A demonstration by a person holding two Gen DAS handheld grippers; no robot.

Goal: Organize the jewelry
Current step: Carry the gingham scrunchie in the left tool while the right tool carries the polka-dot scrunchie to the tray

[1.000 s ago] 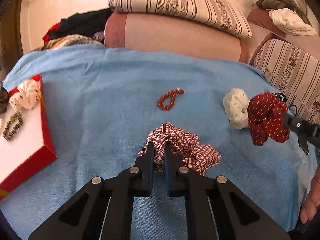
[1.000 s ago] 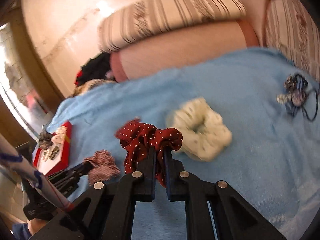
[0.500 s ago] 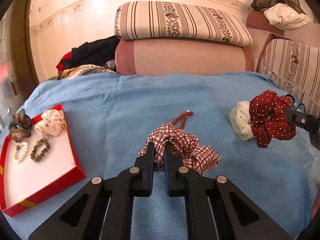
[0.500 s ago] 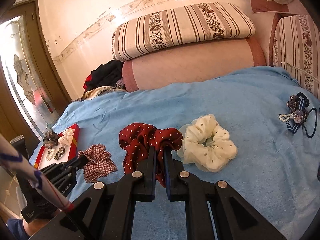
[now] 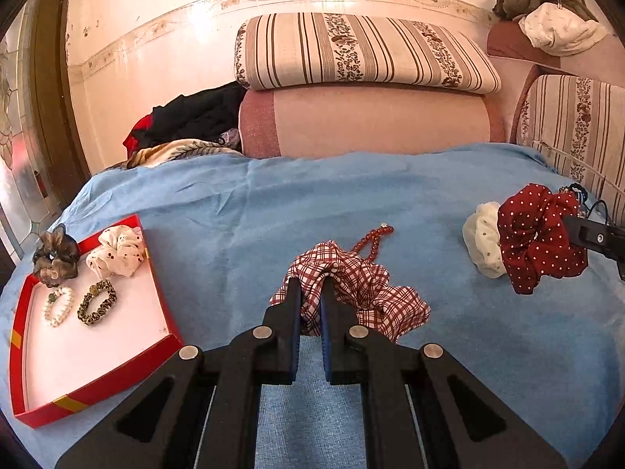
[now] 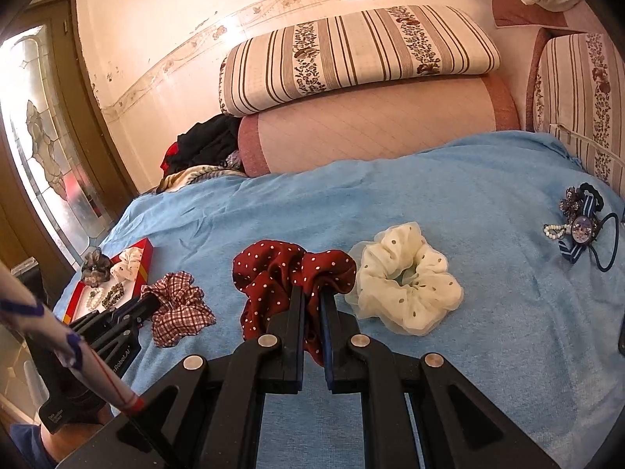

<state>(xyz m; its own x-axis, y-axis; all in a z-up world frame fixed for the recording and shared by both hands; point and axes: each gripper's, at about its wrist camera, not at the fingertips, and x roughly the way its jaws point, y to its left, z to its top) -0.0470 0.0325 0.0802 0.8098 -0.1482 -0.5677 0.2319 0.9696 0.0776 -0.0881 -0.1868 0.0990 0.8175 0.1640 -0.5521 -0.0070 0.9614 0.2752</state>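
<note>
the left gripper (image 5: 311, 293) pinches the red plaid scrunchie (image 5: 363, 293) between nearly closed fingers, seemingly lifted off the blue blanket (image 5: 312, 203). the right gripper (image 6: 311, 301) likewise clamps the red polka-dot scrunchie (image 6: 281, 269), just beside a cream dotted scrunchie (image 6: 406, 277). the red tray (image 5: 164, 312) with bracelets sits far left.

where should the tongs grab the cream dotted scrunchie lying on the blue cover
Take one side of the cream scrunchie's puffy ring, coming from above with one finger in the centre hole and one outside. It lies flat on the blue cover with the hole facing up, and its right side is clear of the red dotted scrunchie.
</note>
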